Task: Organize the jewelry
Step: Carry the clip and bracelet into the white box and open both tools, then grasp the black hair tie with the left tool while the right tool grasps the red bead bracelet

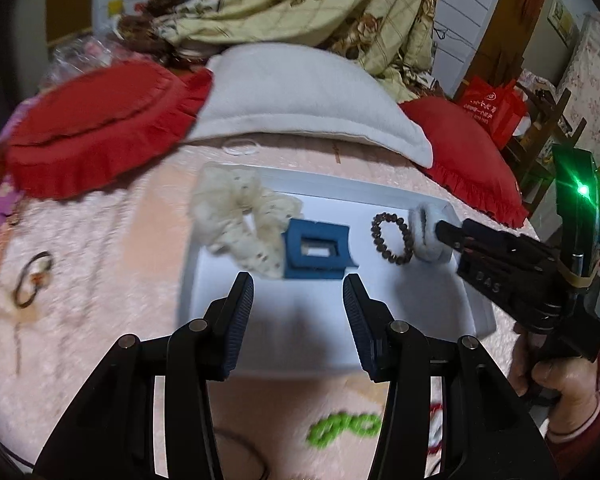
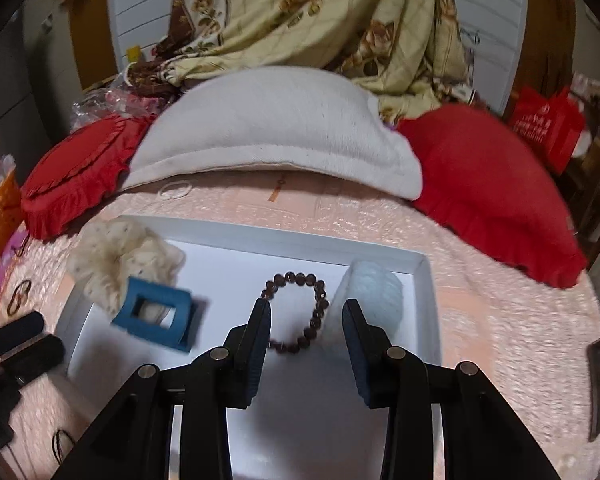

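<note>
A: Jewelry first: where does it sit, seen from your own jaws outward?

B: Nearest you, the left gripper hangs over the near, bare part of the tray, jaws apart and holding nothing. That looks like a waiting pose, kept clear of the pieces so nothing gets nudged.

A: And your right?

B: The right gripper also has its jaws apart and empty. It is low over the tray, with the bracelet lying between and just past its tips. The left view shows its tips close by the pale blue scrunchie; I cannot tell if they touch it.

A: Why are the pieces laid out like that?

B: You have them in a loose row across the tray, each lying flat: the clip in the middle, the bracelet right of it, the blue scrunchie hard against the right wall. Spread so, each can be picked out singly. The cream scrunchie is the odd one, overlapping the clip and spilling over the tray's left rim.

A: Anything left outside?

B: Yes. A hair tie lies on the bed well to the left, and a clear ring sits beyond the tray, by the white pillow. I judge the sorting partly done.
</note>
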Available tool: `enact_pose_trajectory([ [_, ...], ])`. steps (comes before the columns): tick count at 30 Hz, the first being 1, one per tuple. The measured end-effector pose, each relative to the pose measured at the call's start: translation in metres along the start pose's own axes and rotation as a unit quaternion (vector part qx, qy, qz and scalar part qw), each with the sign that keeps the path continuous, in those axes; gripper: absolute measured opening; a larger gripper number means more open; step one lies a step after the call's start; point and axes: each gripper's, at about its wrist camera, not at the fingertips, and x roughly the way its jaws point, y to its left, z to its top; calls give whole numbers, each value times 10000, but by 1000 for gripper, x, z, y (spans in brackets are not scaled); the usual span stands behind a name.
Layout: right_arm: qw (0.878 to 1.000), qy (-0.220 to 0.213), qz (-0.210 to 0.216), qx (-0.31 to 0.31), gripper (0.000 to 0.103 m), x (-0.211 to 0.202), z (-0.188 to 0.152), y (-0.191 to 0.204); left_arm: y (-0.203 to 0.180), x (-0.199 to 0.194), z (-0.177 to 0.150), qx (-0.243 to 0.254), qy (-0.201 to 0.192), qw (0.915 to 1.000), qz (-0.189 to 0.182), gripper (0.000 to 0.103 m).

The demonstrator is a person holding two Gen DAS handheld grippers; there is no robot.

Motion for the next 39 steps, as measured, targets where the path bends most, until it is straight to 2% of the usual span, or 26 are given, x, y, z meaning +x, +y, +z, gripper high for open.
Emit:
enact_pose_trajectory([
  [9, 10000, 4, -42, 22, 36, -53, -42, -11, 32, -46, -46, -70, -134, 9989, 449, 46],
  [15, 9988, 108, 226, 414, 36, -85, -107, -35, 71, -56, -81, -325, -156, 9960, 822, 46],
  [18, 9984, 168, 316, 445, 36, -94, -144, -38, 89, -49, -96, -503, 3, 9957, 773, 46],
  [20, 9979, 206, 410, 467, 36, -97, -165, -37, 101, -41, -105, -695, 132, 9959, 557, 46],
  [24, 9960, 187, 606, 628, 36, -100, -194, -33, 103, -32, -113, -749, 207, 9965, 321, 46],
  [31, 9887, 196, 1019, 1083, 36, -93, -205, -22, 87, -16, -119, -360, 330, 9987, 118, 46],
  [39, 9865, 315, 1043, 1226, 36, -70, -197, -13, 81, 2, -122, -63, 439, 9989, 165, 46],
])
